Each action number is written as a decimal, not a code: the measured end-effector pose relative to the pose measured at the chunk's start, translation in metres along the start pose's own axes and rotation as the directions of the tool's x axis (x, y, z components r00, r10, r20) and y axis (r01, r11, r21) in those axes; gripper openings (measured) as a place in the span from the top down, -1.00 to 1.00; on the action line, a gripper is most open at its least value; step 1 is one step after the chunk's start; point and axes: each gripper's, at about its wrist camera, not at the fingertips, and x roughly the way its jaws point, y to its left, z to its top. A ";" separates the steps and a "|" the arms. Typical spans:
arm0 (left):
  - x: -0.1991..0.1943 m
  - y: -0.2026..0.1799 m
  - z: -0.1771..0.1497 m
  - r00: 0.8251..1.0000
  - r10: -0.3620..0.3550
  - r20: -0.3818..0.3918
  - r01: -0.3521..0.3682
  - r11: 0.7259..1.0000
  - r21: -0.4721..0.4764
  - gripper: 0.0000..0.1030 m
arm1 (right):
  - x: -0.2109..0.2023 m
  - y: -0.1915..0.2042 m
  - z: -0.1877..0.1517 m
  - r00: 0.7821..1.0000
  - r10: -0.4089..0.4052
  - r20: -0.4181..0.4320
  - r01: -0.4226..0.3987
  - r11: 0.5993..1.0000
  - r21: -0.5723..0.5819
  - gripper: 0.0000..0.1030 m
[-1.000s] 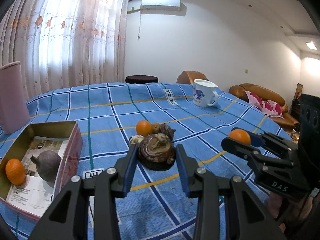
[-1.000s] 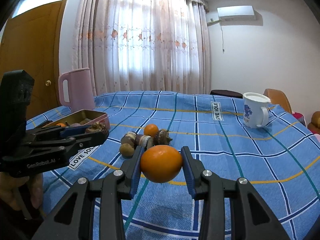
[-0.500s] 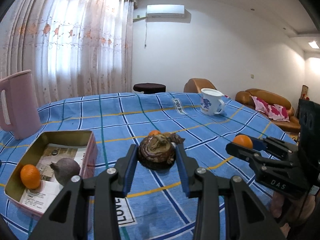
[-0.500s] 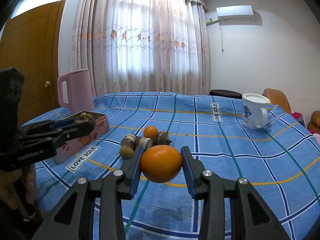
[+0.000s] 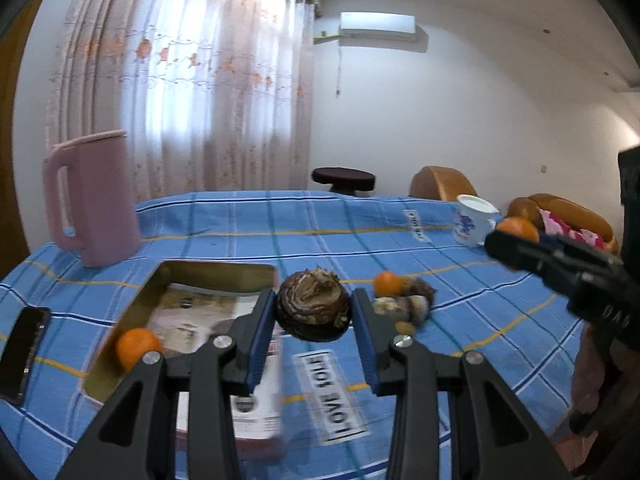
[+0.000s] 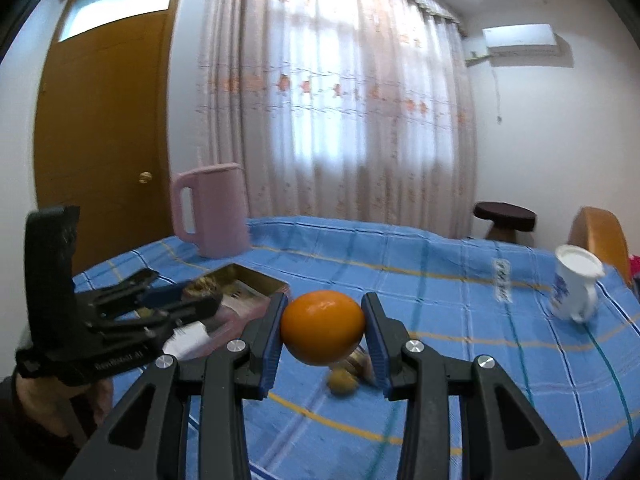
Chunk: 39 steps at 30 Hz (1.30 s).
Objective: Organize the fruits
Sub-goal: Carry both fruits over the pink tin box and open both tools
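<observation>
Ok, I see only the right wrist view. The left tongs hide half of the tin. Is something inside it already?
Observer: Yes. One orange lies in the tin, at its near corner, beside printed paper.
Operator: What fruit remains on the cloth? The orange I hold hides it.
Observer: A small orange and some brownish pieces, in one heap right of the tin.
Operator: Is anything on the tin's other side?
Observer: A black phone lies flat on the cloth there.
</observation>
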 end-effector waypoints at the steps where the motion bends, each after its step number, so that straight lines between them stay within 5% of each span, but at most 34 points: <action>1: -0.001 0.004 0.000 1.000 0.021 -0.004 -0.021 1.000 0.008 0.23 | 0.005 0.005 0.005 1.000 0.015 -0.002 -0.015 1.000 -0.007 0.23; 18: -0.005 0.094 -0.009 0.988 0.140 -0.059 -0.146 0.984 -0.106 0.23 | 0.102 0.097 0.018 0.977 0.185 -0.110 -0.196 0.976 -0.096 0.23; 39: 0.016 0.113 -0.028 0.980 0.120 -0.157 -0.140 0.983 -0.122 0.23 | 0.143 0.124 -0.022 0.948 0.186 -0.257 -0.223 0.967 -0.121 0.22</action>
